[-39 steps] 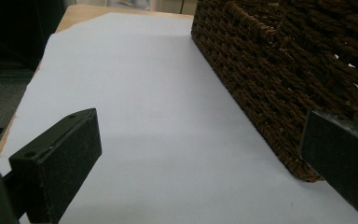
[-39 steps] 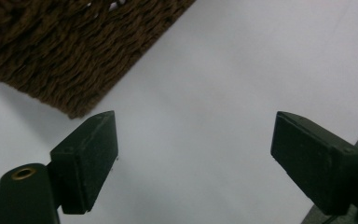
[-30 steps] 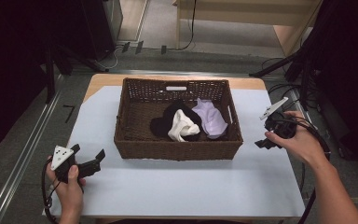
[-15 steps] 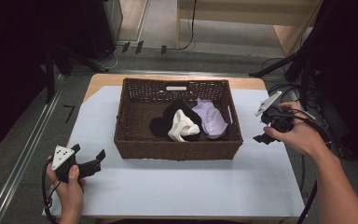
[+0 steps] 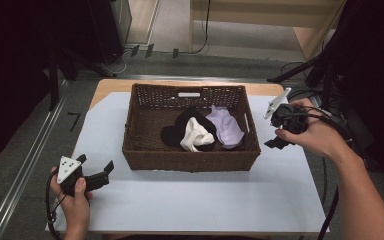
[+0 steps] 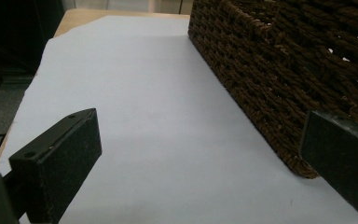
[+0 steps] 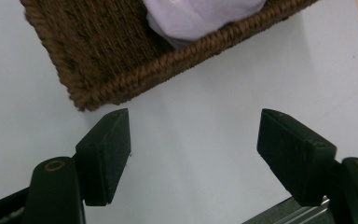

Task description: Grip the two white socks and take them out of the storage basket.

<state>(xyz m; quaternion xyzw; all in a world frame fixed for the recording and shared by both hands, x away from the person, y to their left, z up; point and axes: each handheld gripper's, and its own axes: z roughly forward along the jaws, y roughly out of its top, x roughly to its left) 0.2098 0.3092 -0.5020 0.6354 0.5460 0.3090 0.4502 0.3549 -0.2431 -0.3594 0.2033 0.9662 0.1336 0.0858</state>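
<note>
From above, the left gripper (image 5: 96, 176) sits low at the near left corner of the white table cover (image 5: 190, 200) with bare room around it, and its own camera shows its jaws spread wide and empty beside the coarse woven wall of the brown basket (image 6: 279, 79). The right gripper (image 7: 193, 149) is also wide open and empty (held above the cover just off the basket's right corner). Farther in, the basket (image 5: 145, 130) holds soft cloths: black (image 5: 172, 134), white (image 5: 196, 135) and lilac (image 5: 226, 127).
</note>
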